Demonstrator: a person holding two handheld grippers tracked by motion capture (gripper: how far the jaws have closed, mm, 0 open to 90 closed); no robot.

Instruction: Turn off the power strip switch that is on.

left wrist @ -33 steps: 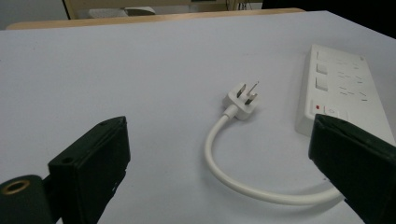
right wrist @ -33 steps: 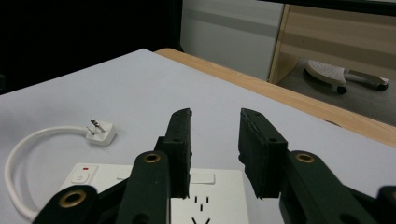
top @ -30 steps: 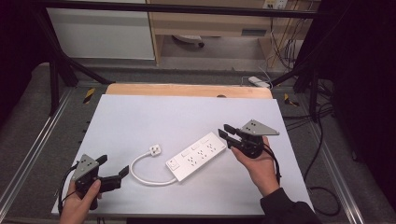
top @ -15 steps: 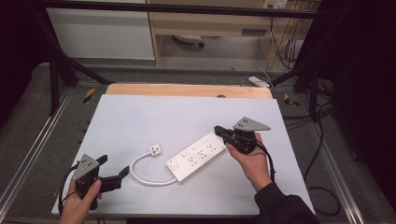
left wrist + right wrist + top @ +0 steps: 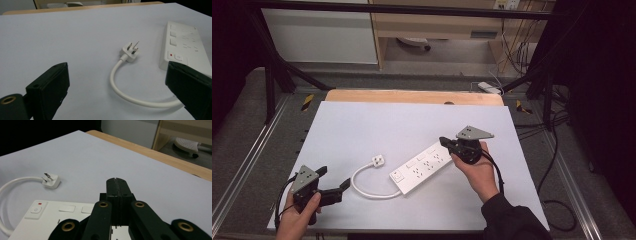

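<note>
Two grippers are in play, and I read them as set very differently. My right gripper (image 5: 446, 142) sits right of centre in the high view, over the far end of the white plastic power strip (image 5: 422, 167). Its jaws have just been closing and now stand pressed together; in the right gripper view (image 5: 117, 181) I see the two black tips meeting with nothing between them, poised just above the strip's top face. Whether the tips touch the strip I cannot tell.

My left gripper (image 5: 334, 185) rests at the lower left of the high view, near the table edge, with its jaws spread wide and holding nothing. In the left gripper view (image 5: 120, 97) they frame the white cord (image 5: 125, 92) and the white three-pin plug (image 5: 130, 51), which lies loose on the pale grey table top (image 5: 387, 125), prongs up, not pushed into any socket.

The strip lies slantwise across the middle of the table, its switch end with the red mark (image 5: 38, 203) toward the lower left and its short cord curling round to the plug just beside it.

My judgement: the work is at an early stage. With closed tips I am probably about to press or nudge something on the strip; nothing is gripped or moved off the table yet, and the plug remains untouched.
</note>
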